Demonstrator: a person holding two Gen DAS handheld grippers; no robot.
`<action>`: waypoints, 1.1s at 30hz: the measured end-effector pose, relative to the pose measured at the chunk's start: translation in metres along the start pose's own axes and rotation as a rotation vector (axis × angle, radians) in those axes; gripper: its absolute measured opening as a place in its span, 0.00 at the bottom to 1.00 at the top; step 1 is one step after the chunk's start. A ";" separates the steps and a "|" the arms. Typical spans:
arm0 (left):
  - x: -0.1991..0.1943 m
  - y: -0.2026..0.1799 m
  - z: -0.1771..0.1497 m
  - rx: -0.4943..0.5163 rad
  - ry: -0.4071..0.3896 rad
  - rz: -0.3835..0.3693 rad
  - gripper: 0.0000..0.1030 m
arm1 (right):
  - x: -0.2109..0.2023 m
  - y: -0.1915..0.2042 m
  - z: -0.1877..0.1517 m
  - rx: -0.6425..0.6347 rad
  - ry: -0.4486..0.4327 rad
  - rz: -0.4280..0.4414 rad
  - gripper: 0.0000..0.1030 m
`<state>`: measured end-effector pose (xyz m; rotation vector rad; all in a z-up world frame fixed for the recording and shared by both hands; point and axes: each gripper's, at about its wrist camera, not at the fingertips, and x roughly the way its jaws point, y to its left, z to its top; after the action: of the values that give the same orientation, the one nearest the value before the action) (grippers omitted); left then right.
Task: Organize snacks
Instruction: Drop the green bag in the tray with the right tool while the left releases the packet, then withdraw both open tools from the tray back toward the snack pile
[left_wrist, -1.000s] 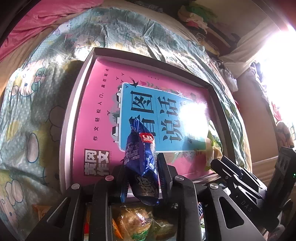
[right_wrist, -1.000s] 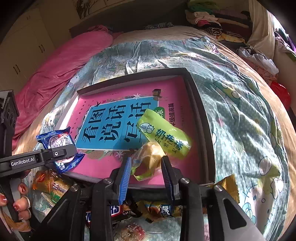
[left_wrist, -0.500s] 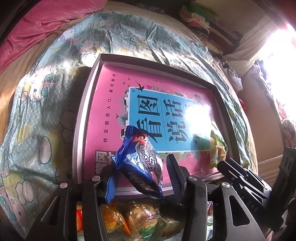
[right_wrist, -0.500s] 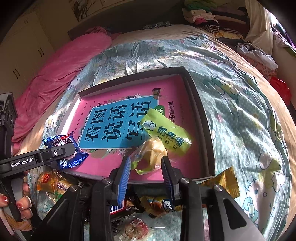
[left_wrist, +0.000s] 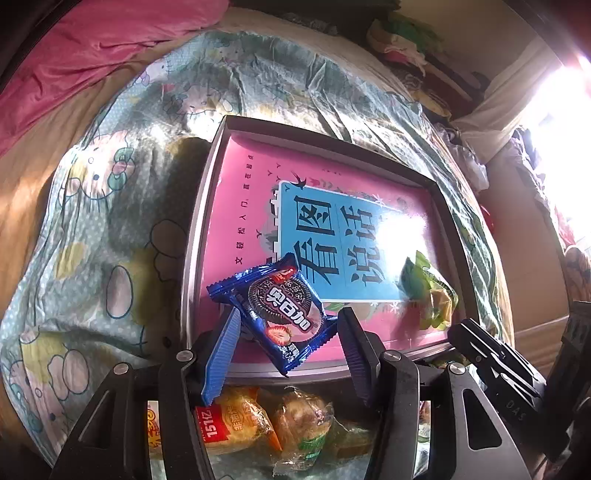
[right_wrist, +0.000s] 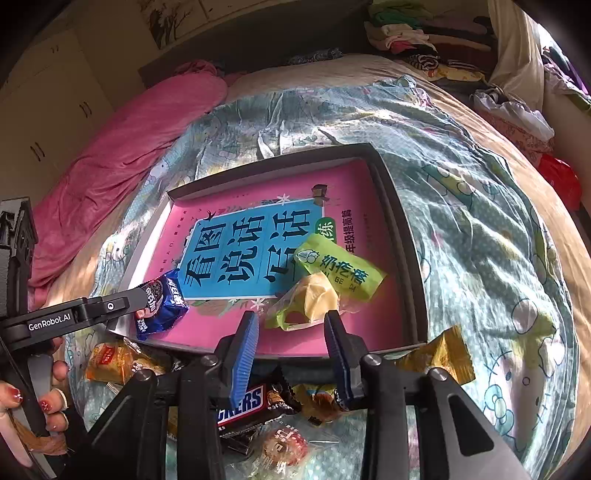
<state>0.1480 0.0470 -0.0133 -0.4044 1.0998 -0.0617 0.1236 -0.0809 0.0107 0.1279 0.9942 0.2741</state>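
Observation:
A shallow grey tray lined with a pink and blue book cover lies on the bed. A blue Oreo packet lies flat at the tray's near left corner. My left gripper is open with its fingers apart on either side of the packet. My right gripper is open and empty at the tray's near edge. A clear-wrapped yellow pastry and a green packet lie in the tray just ahead of it; they also show in the left wrist view.
Loose snacks lie on the quilt in front of the tray: a Snickers bar, a gold packet, orange-wrapped cakes and a round red sweet. A pink duvet lies at the far left. Clothes are piled far right.
My left gripper opened and let go of the Oreo packet, which dropped from upright to lying flat in the tray. My right gripper's jaws widened slightly; the pastry stays in the tray.

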 end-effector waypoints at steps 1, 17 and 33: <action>-0.001 -0.001 0.000 0.000 -0.003 0.001 0.55 | -0.001 0.000 0.000 -0.001 -0.001 -0.001 0.36; -0.033 -0.007 -0.007 0.035 -0.065 0.007 0.71 | -0.021 0.005 -0.003 -0.004 -0.049 0.009 0.51; -0.065 0.001 -0.011 0.028 -0.119 0.023 0.73 | -0.050 0.004 -0.003 0.011 -0.136 -0.006 0.63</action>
<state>0.1083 0.0612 0.0377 -0.3652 0.9853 -0.0323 0.0948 -0.0910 0.0506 0.1521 0.8612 0.2515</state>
